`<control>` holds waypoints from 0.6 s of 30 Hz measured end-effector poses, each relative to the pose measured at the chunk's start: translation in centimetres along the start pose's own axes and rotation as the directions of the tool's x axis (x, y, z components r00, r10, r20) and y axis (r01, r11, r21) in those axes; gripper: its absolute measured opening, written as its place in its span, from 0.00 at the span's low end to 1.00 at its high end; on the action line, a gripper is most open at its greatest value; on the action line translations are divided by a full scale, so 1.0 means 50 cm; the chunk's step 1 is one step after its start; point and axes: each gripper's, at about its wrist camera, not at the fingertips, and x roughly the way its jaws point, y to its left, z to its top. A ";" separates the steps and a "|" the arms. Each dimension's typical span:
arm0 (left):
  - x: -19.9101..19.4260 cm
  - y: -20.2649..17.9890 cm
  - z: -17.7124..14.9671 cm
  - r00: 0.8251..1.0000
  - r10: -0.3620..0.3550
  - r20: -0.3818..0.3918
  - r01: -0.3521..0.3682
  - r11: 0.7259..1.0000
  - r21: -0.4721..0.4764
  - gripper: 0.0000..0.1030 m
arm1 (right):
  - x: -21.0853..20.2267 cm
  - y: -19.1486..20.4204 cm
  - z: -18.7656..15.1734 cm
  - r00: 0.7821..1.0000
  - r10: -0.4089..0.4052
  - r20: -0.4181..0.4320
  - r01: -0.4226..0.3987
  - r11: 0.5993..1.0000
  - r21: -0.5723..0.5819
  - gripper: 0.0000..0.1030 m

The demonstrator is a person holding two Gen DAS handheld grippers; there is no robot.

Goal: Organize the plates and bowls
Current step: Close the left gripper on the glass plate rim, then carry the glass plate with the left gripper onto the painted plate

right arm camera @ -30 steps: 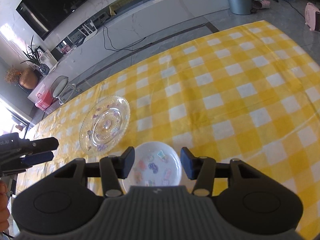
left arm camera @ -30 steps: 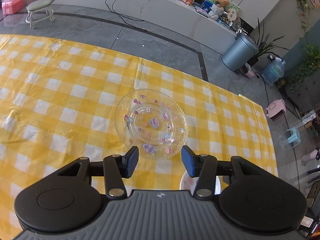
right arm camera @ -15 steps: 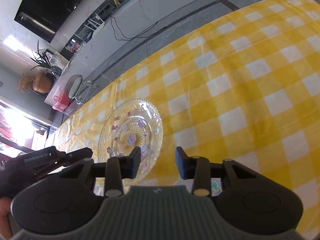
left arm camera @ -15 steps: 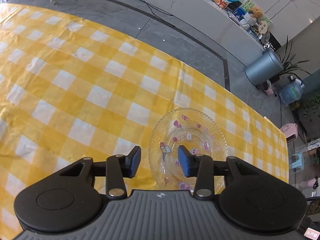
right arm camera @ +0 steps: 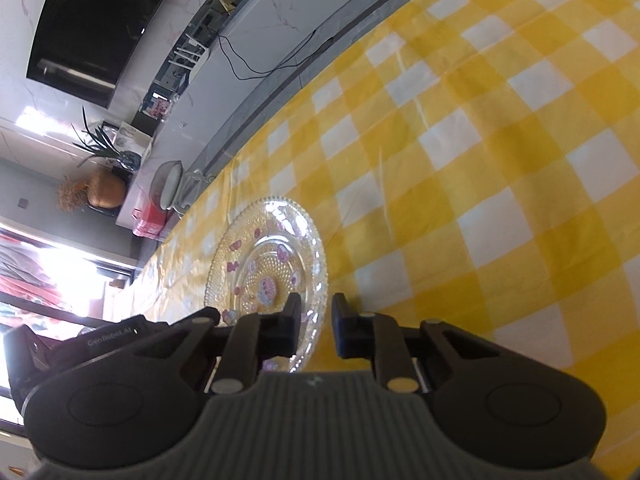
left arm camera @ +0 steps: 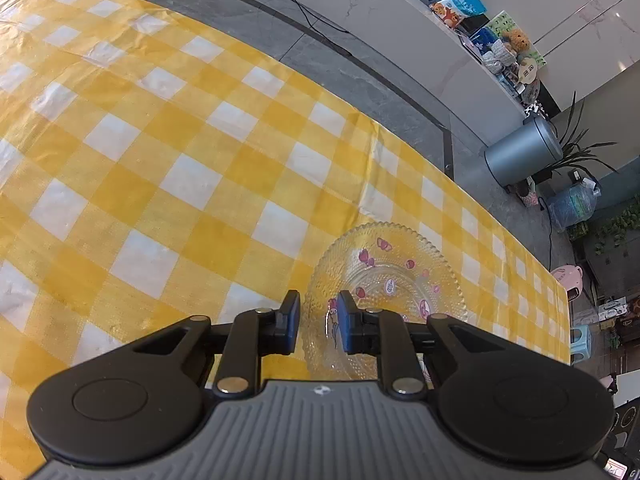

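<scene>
A clear glass plate (left arm camera: 394, 280) with pink cartoon prints lies on the yellow checked tablecloth (left arm camera: 180, 168). My left gripper (left arm camera: 318, 322) is over the plate's near-left rim, its jaws a narrow gap apart with the rim between them; I cannot tell if they touch it. In the right wrist view the same plate (right arm camera: 268, 264) lies ahead and left. My right gripper (right arm camera: 314, 322) straddles its right rim, jaws narrowly apart. The left gripper's body (right arm camera: 80, 340) shows at the lower left there. The small white bowl is hidden.
The tablecloth (right arm camera: 480, 160) spreads wide on both sides of the plate. Beyond the table's far edge are grey floor, a metal bin (left arm camera: 524, 152), a water jug (left arm camera: 572, 206) and a stool (right arm camera: 172, 184).
Both grippers have moved in to the plate's rim from opposite sides and narrowed their jaws. The small white bowl under the right gripper has dropped out of view.
</scene>
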 end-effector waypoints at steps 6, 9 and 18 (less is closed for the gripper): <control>0.001 -0.010 -0.004 0.999 0.031 0.020 -0.031 0.999 0.035 0.13 | 0.009 -0.024 -0.001 0.999 0.031 0.012 -0.032 0.996 0.083 0.03; -0.003 -0.006 -0.004 1.000 0.021 0.012 -0.021 1.000 0.003 0.11 | 0.007 -0.026 -0.002 0.999 0.032 0.026 -0.035 0.995 0.096 0.03; -0.041 -0.026 -0.020 0.999 0.014 0.033 -0.014 1.000 0.013 0.09 | -0.040 -0.005 -0.011 0.998 0.036 0.047 -0.038 0.999 0.034 0.04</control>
